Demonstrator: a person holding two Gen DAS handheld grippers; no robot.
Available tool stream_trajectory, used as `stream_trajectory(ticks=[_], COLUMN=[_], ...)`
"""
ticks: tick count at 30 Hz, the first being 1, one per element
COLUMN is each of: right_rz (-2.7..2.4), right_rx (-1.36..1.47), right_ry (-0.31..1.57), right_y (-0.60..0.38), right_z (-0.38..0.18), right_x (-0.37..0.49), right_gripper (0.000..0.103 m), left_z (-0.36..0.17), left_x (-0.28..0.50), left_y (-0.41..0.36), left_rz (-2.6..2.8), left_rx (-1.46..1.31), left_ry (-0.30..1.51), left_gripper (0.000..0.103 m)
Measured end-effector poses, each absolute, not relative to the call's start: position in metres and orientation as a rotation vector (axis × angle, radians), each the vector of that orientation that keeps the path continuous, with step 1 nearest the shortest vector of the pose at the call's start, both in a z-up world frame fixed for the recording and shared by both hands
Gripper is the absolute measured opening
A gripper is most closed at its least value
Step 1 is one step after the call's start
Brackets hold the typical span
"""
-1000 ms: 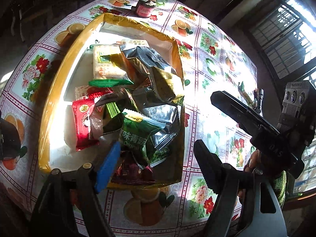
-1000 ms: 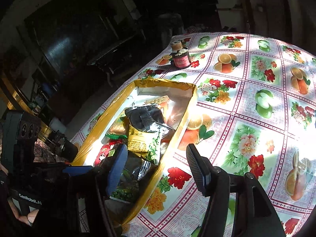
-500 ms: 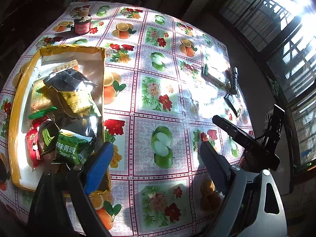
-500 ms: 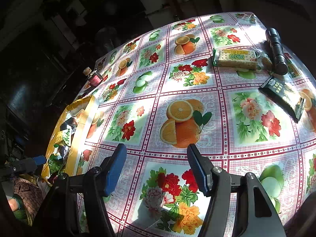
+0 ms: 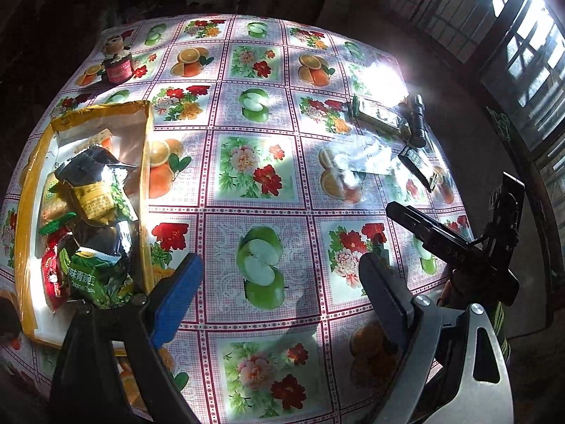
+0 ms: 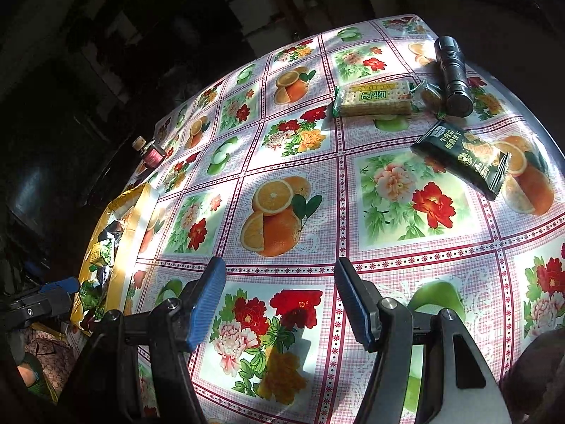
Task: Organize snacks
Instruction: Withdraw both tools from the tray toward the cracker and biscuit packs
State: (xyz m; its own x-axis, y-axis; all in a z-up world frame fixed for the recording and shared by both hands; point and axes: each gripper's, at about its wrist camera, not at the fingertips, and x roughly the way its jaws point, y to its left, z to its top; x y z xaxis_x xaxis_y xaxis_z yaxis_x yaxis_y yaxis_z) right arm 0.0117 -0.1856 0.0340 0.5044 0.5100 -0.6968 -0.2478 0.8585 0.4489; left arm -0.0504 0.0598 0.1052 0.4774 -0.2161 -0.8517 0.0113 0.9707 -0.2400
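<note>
Lying flat, dark green snack packet (image 6: pixel 462 157) with gold print; both grippers spread, empty.

Table (image 6: pixel 282 190) in fruit-and-flower oilcloth, yellow-rimmed snack box (image 5: pixel 146 190) at nine o'clock, pink-labelled jar (image 5: pixel 118 65) at eleven, cracker packet (image 6: pixel 374 99), dark snack packet (image 6: pixel 462 159) and black torch (image 6: pixel 453 76) at two

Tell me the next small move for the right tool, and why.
Probably reach the right tool forward toward the dark packet. It is open with nothing between its pads, and the packet lies loose on the tablecloth, nearer than the crackers, while the box already holds the other snacks.
</note>
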Motion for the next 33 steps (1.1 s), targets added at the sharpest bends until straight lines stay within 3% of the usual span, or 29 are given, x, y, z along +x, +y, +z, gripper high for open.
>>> stream_trajectory(ticks=[24, 33], right_rz=[0.613, 0.433], right_rx=[0.078, 0.159], right_ry=[0.937, 0.943], right_y=[-0.138, -0.186], right_z=[0.047, 0.038], right_x=[-0.001, 0.021], right_gripper=[0.067, 0.069], left_z=[0.089, 0.094], left_x=[-0.066, -0.046], left_y=[0.032, 0.016], left_rz=[-0.069, -0.099], left_rx=[-0.064, -0.024], left_ry=[1.068, 1.051], left_gripper=[0.090, 0.090])
